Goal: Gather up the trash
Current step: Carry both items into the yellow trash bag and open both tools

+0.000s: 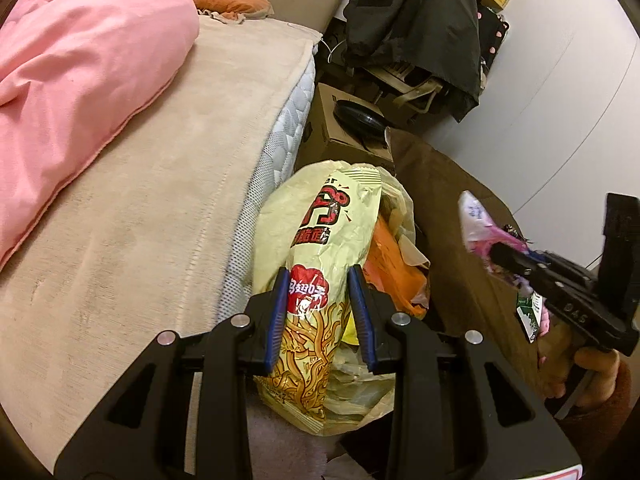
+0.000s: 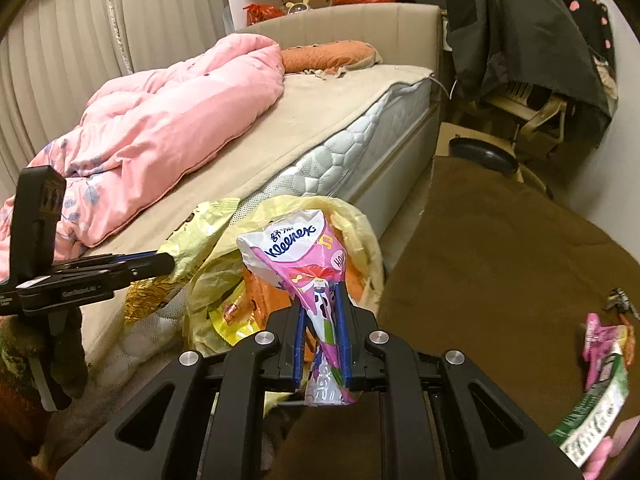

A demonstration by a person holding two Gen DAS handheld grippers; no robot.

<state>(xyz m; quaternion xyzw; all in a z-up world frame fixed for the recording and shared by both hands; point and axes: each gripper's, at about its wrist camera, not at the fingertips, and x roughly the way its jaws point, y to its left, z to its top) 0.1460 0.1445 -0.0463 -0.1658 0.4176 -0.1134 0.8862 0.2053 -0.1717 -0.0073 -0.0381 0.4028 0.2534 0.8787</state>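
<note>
Between our left gripper's (image 1: 320, 316) blue pads (image 1: 362, 312) we see a pale yellow snack bag (image 1: 320, 248) with red lettering and golden noodle print. Our right gripper (image 2: 323, 332) frames a pink-and-white Kleenex wrapper (image 2: 298, 248). Beyond it lie a translucent yellow trash bag (image 2: 360, 220), a pink quilt (image 2: 168, 120) and brown carpet (image 2: 500, 260).

Left gripper (image 1: 320, 316): matte black plastic linkage arms with triangular cut-outs, round silver pivot screws, blue ribbed pads (image 1: 362, 312) on inner finger faces. Right gripper (image 2: 324, 340): same black frame, silver screws, blue pads (image 2: 343, 340). White "045" marking on right gripper's body in left wrist view. Bare skin on hand (image 1: 588, 364) at handle, rust-brown knit sleeve (image 1: 600, 412) behind.
</note>
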